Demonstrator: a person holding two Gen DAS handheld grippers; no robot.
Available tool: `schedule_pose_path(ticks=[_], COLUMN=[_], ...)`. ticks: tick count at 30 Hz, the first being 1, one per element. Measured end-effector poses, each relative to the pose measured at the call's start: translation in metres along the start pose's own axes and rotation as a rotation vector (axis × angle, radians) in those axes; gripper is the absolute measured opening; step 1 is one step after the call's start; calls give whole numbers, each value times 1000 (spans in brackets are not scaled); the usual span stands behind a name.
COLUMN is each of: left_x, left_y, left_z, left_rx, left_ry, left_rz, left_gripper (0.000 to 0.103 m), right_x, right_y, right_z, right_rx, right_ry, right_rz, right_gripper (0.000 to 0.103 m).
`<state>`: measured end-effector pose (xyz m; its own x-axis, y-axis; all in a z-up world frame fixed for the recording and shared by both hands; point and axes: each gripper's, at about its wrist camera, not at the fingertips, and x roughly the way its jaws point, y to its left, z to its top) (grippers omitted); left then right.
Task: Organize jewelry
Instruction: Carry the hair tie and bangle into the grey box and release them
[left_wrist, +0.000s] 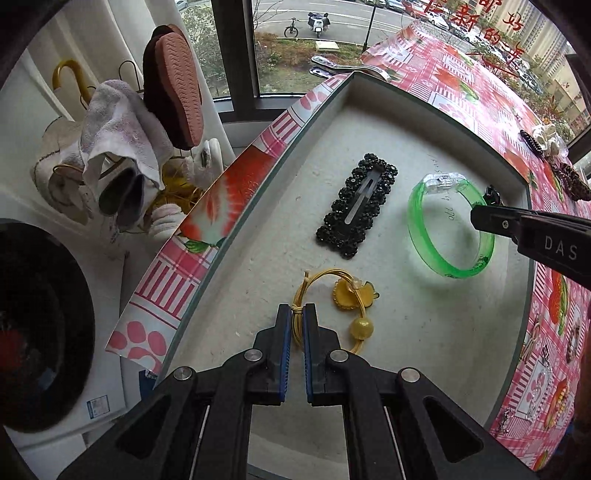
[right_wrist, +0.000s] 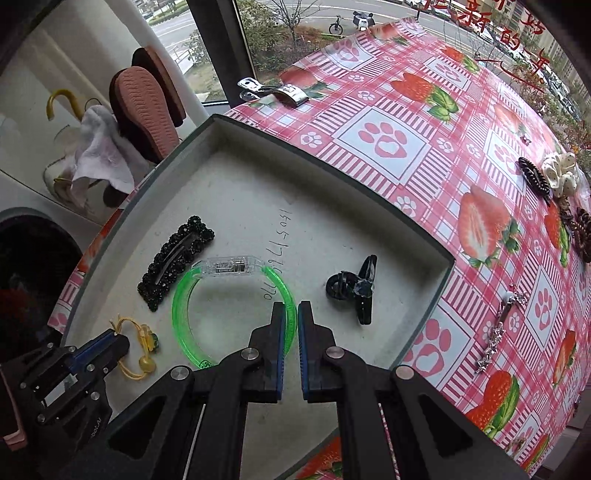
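Nearest the left wrist camera, the left gripper (left_wrist: 298, 314) pinches the cord of the yellow hair tie (left_wrist: 343, 306) between its blue pads, low over the near left part of the tray (left_wrist: 258, 206). The tie's flower charms and bead lie on the tray floor just right of the pads.

Beyond it toward the tray's middle lies the black beaded hair clip (left_wrist: 356, 205), flat and untouched. Right of that sits the green bangle (right_wrist: 236, 314), its clear clasp toward the far wall. The right gripper (right_wrist: 291, 314) is closed on the bangle's right side, the band clamped between the fingers. Further right, near the tray's right wall, the black claw clip (right_wrist: 352, 290) lies by itself.

By my judgement the sorting is about half done: four pieces are in the tray, two of them gripped as if being set down or adjusted. Still out on the table (right_wrist: 388, 140) are a silver clip (right_wrist: 273, 92) by the far edge, a dark clip (right_wrist: 533, 177), a white scrunchie (right_wrist: 559, 173) and brown pieces (right_wrist: 581, 232) at the right edge, and a silver chain piece (right_wrist: 498, 328) just right of the tray.

Whether the bangle rests on the floor or is lifted, I cannot tell. The brown pieces are too warped by the lens to identify, and the handwriting on the tray floor is unreadable.
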<state>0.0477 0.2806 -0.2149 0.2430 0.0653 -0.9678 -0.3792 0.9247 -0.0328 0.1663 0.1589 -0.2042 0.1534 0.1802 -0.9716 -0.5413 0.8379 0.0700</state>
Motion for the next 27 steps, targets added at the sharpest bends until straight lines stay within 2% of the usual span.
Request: schedule_pose_path(ticks=[5, 14, 17, 19, 23, 27], left_x=[1, -1, -3, -5, -10, -13], left_y=[-2, -5, -5, -6, -9, -12], left_z=[2, 4, 3, 3, 2, 2], left_rx=[11, 13, 16, 19, 35, 47], left_ry=[1, 24, 28, 26, 21, 21], left_rz=[16, 40, 44, 48, 59, 66], left_gripper=[13, 13, 13, 13, 13, 13], right_x=[12, 19, 20, 20, 13, -2], right_y=[-1, -3, -8, -12, -18, -27], right_z=[13, 18, 19, 20, 18, 14], right_rx=[-5, 15, 44, 62, 81, 117], right_ry=[11, 10, 8, 9, -7, -28], right_rz=[-33, -7, 62, 78, 126, 201], right_gripper=[7, 9, 27, 40, 40, 48])
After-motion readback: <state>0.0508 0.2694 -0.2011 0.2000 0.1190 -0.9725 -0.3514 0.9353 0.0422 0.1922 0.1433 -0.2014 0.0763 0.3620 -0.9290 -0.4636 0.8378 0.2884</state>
